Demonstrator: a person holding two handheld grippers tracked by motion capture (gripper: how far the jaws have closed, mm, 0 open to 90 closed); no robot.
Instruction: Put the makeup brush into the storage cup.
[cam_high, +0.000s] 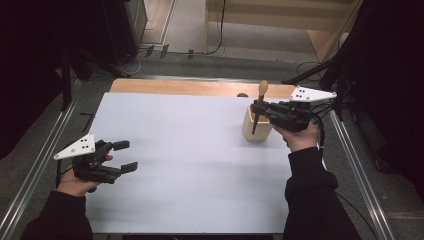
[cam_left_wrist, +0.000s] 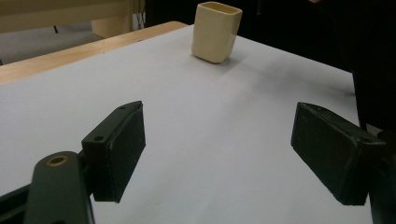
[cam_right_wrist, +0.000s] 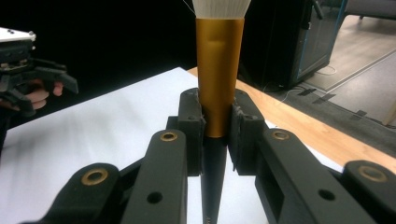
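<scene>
We find the right gripper (cam_right_wrist: 217, 126) clamped on a makeup brush (cam_right_wrist: 219, 70), its pads pressing the gold ferrule just where the black handle begins; the brush stands upright, white bristles at the top. In the high view that gripper (cam_high: 258, 109) holds the brush (cam_high: 260, 98) over the cream cup (cam_high: 256, 126), the handle's tip pointing down toward the cup's mouth. The cup stands at the far right of the white table sheet (cam_high: 190, 165). The left gripper (cam_high: 125, 156) rests near the sheet's left edge, jaws spread wide with nothing between them. We read no brand, label or writing on brush, cup or grippers.
</scene>
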